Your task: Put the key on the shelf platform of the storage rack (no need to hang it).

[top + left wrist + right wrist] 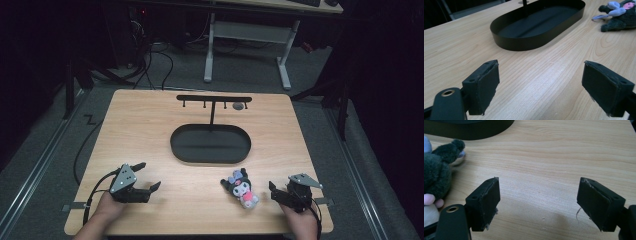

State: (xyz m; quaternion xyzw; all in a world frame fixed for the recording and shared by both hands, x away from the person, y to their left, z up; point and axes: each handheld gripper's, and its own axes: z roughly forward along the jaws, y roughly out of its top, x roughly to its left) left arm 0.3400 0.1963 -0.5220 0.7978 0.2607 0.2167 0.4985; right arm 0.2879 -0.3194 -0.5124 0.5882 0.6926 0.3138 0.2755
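We see plush [241, 187] lower right of frame on counter [150, 130], beside right hand-held gripper [279, 192]; both grippers spread, empty. Left hand-held gripper [148, 176] lower left. Risk, we judge: soft plush slips from shallow pinch.

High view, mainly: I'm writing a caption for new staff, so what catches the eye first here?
The small dark plush toy with pink and lilac patches lies near the table's front edge, just left of the right gripper. Behind it, mid-table, sits a black oval tray with a hook stand rising from its back. The left gripper rests open at front left.
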